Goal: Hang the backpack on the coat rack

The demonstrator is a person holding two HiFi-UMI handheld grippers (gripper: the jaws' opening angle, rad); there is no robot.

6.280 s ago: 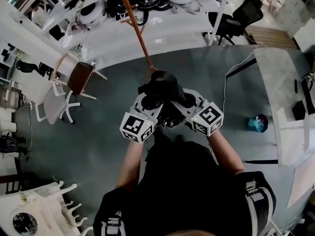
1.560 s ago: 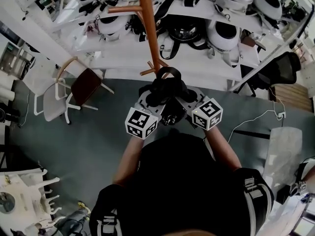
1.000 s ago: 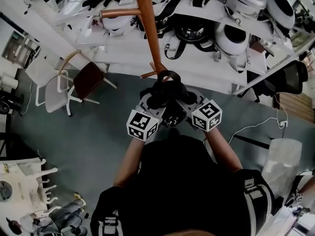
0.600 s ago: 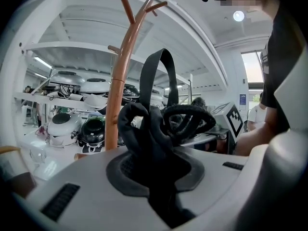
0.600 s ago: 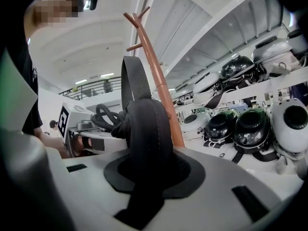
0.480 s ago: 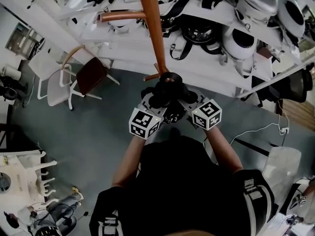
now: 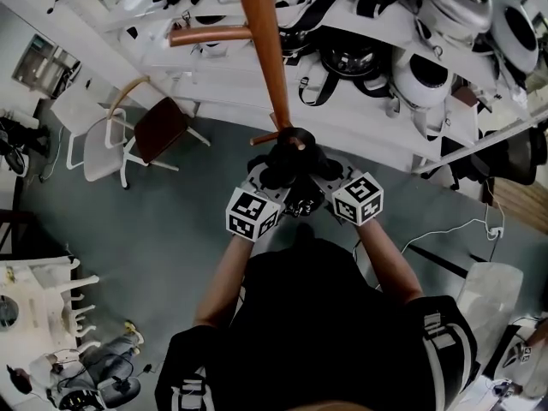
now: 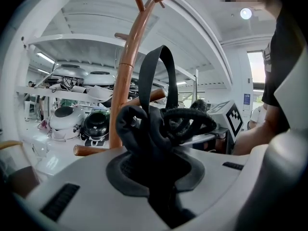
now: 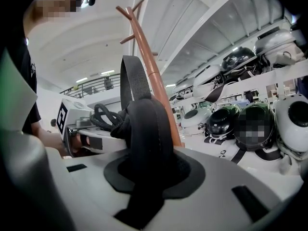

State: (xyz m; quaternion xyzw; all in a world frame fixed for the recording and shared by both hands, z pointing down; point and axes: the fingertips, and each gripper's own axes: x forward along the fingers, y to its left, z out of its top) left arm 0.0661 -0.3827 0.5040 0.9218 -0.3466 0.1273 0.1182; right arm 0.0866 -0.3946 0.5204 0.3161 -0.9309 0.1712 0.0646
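My left claw (image 7: 267, 178) is clamped on a bunched black strap of the backpack (image 7: 287, 165), its pads pressed into the fabric with no gap showing. I hold the backpack up between both claws, off the floor and right against the coat rack (image 7: 264, 50). The carry loop (image 8: 156, 73) stands upright out of the bundle, straight ahead of me and a little above my jaws. The short wooden peg (image 7: 264, 138) is what matters. It juts from the pole toward my left side, its long axis running sideways and slightly upward, and the loop's opening sits just beside where it meets the pole. From my left claw's view the peg crosses behind the loop, and I cannot tell whether it already passes through or only lines up with it. I judge my left claw to be the nearer one to the peg's tip, so it should steer the loop over. My right claw (image 7: 323, 176) grips the thick padded strap on the pole's other side, closed firmly on it.
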